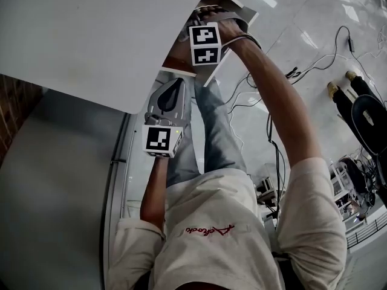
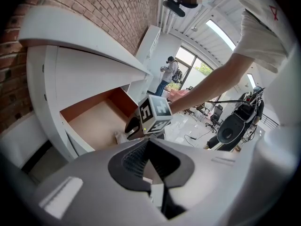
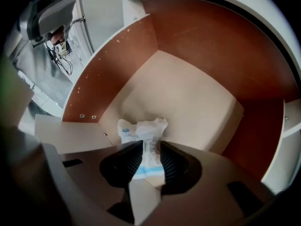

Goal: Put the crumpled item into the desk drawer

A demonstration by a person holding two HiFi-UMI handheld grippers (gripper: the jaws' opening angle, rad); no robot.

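The right tool (image 3: 149,147), reaching into the open drawer (image 3: 188,93) under the table's (image 1: 91,35) near edge, pinched the crumpled item (image 3: 141,128). The item's long axis ran along the jaws and poked past their tips toward the drawer floor. Whether it touched that floor was unclear. Nothing else showed in the drawer. The left tool (image 2: 148,142), jaws together and empty, hung outside it.

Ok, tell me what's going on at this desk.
A person holds a gripper in each hand. The right gripper reaches into the open desk drawer, its jaws shut on a crumpled white packet, not yet released. The left gripper hangs outside the drawer, jaws together, holding nothing.
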